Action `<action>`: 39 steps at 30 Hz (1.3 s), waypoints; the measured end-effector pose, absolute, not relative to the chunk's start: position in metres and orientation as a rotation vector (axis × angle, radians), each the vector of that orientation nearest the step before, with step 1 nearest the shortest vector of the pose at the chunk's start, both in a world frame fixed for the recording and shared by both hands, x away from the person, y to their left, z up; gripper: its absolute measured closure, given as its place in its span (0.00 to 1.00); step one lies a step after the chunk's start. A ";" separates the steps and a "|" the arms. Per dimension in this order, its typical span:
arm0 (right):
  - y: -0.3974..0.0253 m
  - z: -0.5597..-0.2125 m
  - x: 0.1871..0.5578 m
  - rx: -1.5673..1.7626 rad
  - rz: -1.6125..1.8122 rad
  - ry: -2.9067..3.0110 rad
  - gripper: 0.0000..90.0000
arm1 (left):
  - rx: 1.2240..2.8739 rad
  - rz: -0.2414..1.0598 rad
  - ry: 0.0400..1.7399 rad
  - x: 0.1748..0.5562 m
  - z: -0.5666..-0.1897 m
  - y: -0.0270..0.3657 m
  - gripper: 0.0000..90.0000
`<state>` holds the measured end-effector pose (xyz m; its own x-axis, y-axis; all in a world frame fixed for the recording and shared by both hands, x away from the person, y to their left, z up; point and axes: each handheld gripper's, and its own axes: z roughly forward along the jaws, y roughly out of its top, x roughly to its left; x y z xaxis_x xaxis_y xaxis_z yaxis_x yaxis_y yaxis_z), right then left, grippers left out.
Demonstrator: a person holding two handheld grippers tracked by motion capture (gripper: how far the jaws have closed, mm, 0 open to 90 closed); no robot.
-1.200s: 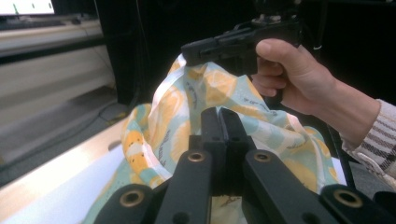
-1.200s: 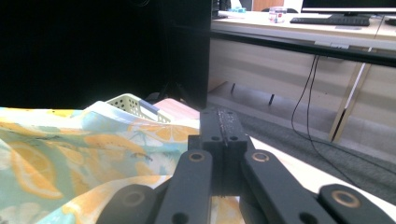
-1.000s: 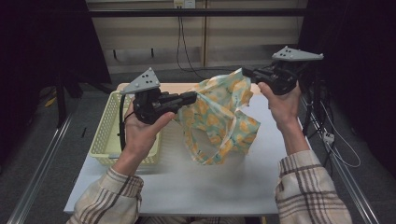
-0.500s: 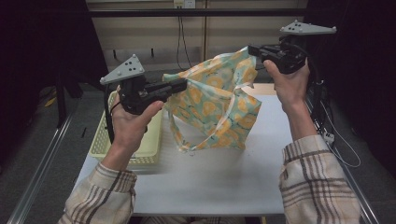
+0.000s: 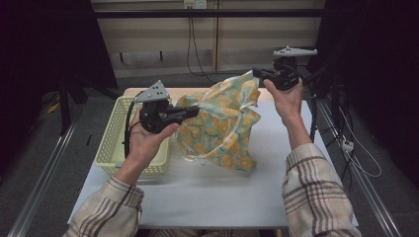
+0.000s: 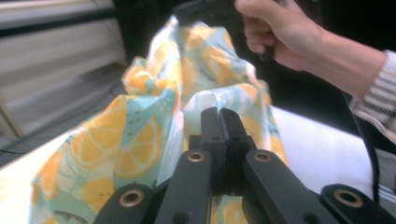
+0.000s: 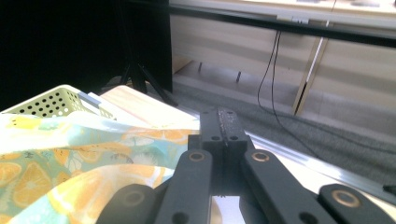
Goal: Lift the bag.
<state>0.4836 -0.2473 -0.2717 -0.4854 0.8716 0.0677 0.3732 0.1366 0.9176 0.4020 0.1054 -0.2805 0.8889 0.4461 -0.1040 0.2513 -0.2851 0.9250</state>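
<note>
1. Two grippers up over the table, both pinched on one cloth. Left gripper (image 5: 193,109) has its jaws pressed together on the cloth's (image 5: 222,123) left edge; the left gripper view shows the black jaws meeting with fabric bunched around them.
2. Right gripper (image 5: 257,74), higher and further back, clamps the cloth's top corner, jaws closed in its own view.
3. Lemon-print cloth hangs stretched between them, its lower end resting on the white table (image 5: 197,197).
4. Yellow basket (image 5: 111,143) sits on the table's left side, beside the left hand (image 5: 148,140).
</note>
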 end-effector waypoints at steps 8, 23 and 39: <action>-0.253 -0.307 0.489 1.265 1.346 1.967 1.00 | 1.943 0.139 0.534 0.398 -0.312 0.100 0.99; -0.243 -0.312 0.482 1.250 1.351 2.003 0.75 | 1.931 0.287 0.635 0.402 -0.320 0.100 0.34; -0.250 -0.312 0.435 1.219 1.321 2.020 0.33 | 1.880 0.361 0.710 0.393 -0.313 0.121 0.07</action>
<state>0.4354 -0.2496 -0.3120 -0.5184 0.8489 0.1032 0.4352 0.1580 0.8864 0.3930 0.1210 -0.3129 0.7784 0.6234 -0.0732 0.3080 -0.2777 0.9100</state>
